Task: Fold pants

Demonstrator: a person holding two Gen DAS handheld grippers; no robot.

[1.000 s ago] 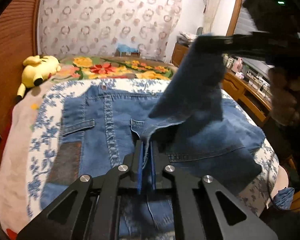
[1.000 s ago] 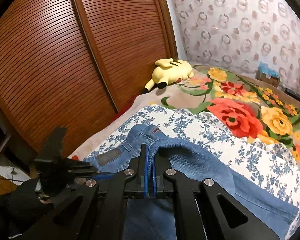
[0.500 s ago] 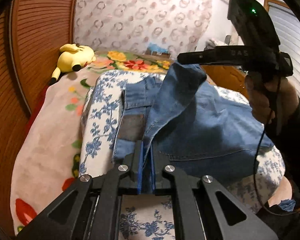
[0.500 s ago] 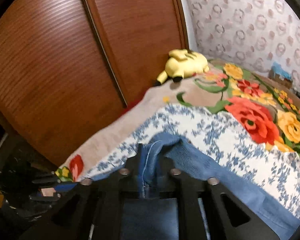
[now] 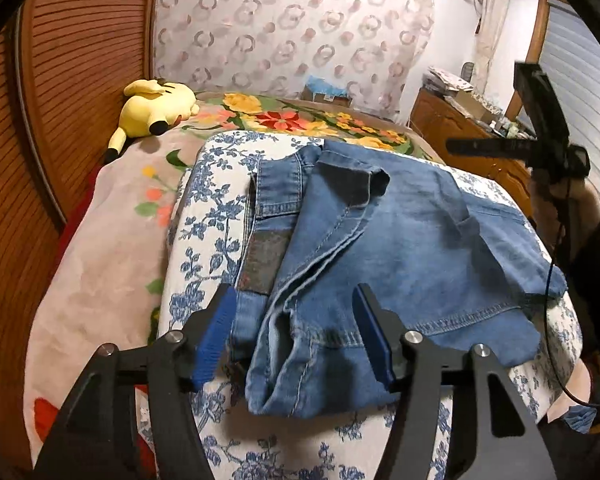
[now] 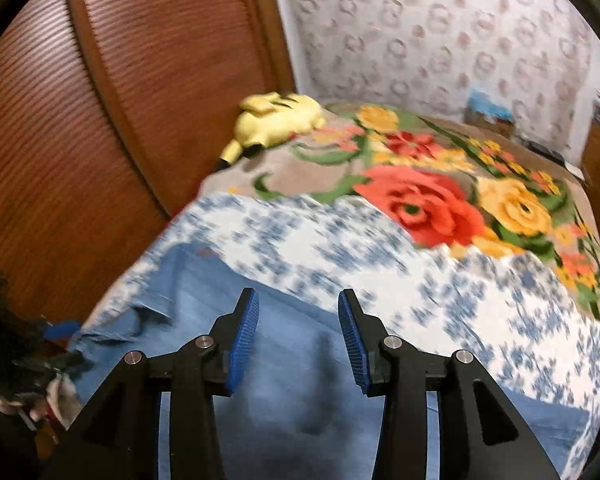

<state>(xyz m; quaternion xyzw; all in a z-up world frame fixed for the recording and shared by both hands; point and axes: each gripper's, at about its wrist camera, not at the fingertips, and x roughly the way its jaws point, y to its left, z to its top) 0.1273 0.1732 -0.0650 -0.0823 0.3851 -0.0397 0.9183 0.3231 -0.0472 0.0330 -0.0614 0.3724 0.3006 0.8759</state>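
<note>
Left wrist view: the left gripper has its blue ribbed jaws opening, gripping nothing, the folded blue denim pants lying slack between them. The soft, creased bundle stretches toward one o'clock across a blue-flowered white quilt.

Right wrist view, blurred: the right gripper, jaws opening and empty, hovers above the denim at six o'clock. The left gripper looks nearer to the pants' edge.

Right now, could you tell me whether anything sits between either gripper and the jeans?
Nothing visible does. The left gripper, jaws opening, hangs directly over the near edge of the folded jeans, pads clear of the cloth. The right gripper, also opening, has only bare denim below it. The yellow plush toy lies well away.
</note>
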